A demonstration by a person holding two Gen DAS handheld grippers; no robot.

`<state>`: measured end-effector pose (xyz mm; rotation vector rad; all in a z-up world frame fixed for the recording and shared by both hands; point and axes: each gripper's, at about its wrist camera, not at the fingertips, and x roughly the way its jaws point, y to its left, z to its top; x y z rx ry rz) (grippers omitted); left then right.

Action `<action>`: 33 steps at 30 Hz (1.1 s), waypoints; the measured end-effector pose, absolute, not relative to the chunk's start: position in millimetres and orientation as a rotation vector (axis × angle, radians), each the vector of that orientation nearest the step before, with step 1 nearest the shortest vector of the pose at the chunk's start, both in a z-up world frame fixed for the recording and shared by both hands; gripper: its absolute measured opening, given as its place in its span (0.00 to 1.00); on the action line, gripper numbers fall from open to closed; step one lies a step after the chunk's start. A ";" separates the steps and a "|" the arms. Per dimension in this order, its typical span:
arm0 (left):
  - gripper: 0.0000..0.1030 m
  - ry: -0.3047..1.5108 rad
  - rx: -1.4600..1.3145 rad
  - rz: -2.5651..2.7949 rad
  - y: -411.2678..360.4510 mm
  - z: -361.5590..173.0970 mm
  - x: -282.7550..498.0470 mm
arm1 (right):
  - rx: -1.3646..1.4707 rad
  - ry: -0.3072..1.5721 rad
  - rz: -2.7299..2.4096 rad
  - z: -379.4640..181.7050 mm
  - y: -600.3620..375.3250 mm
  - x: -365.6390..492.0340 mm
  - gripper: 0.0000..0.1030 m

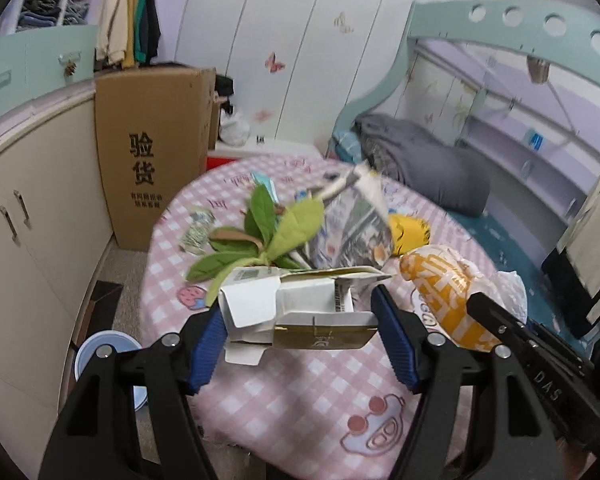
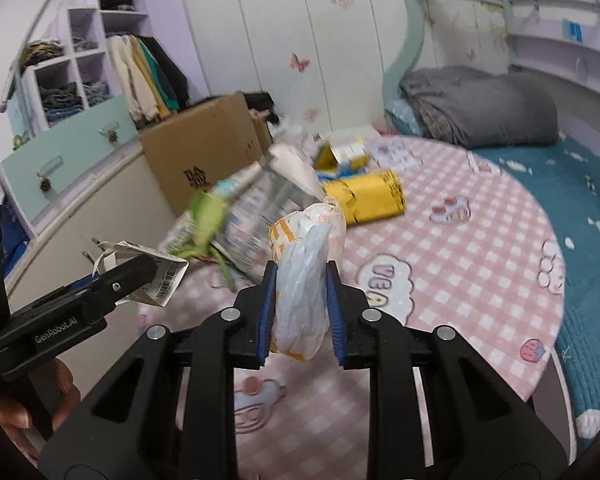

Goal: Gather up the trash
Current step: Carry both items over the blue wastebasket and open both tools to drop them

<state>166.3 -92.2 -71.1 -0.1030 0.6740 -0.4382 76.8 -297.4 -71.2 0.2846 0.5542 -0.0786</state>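
A torn white carton sits clamped between the left gripper's widely spread blue pads; an orange-and-white wrapper is pinched between the right gripper's narrow pads, with green leaves beyond the fingertips on the pink checked cloth

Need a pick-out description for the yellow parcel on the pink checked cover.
Start at the round pink checked cover beside the teal bedding. Toward its far side, before the grey folded blanket, lies the yellow parcel. Unlike the crumpled paper and leaves nearby, it is a plain yellow bundle with black print.
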 end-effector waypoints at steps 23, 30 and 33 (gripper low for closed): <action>0.66 0.821 -0.270 0.291 222.9 -169.7 231.2 | 0.075 0.783 0.584 -177.6 15.6 254.2 0.60; 0.67 0.905 -0.280 0.307 239.4 -208.2 270.7 | 0.049 0.842 0.540 -220.3 41.7 285.6 0.67; 0.67 0.920 -0.268 0.301 234.8 -218.6 280.8 | 0.041 0.839 0.500 -222.2 36.4 287.9 0.69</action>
